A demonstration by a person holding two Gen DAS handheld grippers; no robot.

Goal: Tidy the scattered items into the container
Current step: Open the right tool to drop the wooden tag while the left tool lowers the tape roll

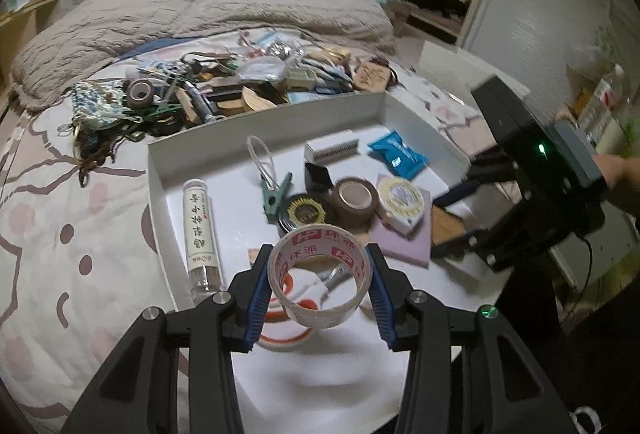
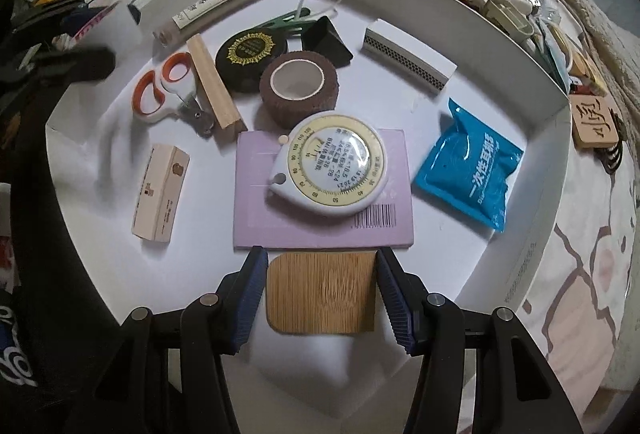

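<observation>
Left wrist view: left gripper [image 1: 320, 276] nearest the lens, blue pads clamped on a roll of clear packing tape [image 1: 319, 274], held over the near end of the white tray [image 1: 158, 189]. Tape is printed with red characters 环派. Orange-handled scissors [image 1: 304, 304] show through the roll's hole, lying on the tray floor beneath.

Right wrist view: right gripper [image 2: 322, 292] has its pads against both side edges of a bamboo coaster [image 2: 324, 294], gripping it at the 6 o'clock end of the tray, far edge just beside the lilac card [image 2: 320, 230].

Edges and room: tray wall stands upright at 9, 12 and 3 o'clock. Bare floor lies at 6 o'clock under both grippers and between the blue sachet [image 2: 470, 175] and the 3 o'clock wall. Centre is crowded: brown bandage roll [image 2: 300, 89], black round tin [image 2: 250, 59], wooden stick [image 2: 214, 87].

Writing: round tape measure [image 2: 334, 165] on the lilac card shows "BMI" and a numbered dial; barcode on the card; sachet text partly legible, 一次性; glass tube [image 1: 199, 230] label unreadable.

Unsorted pile [image 1: 224, 85] lies on the bedsheet beyond the 12 o'clock wall.
</observation>
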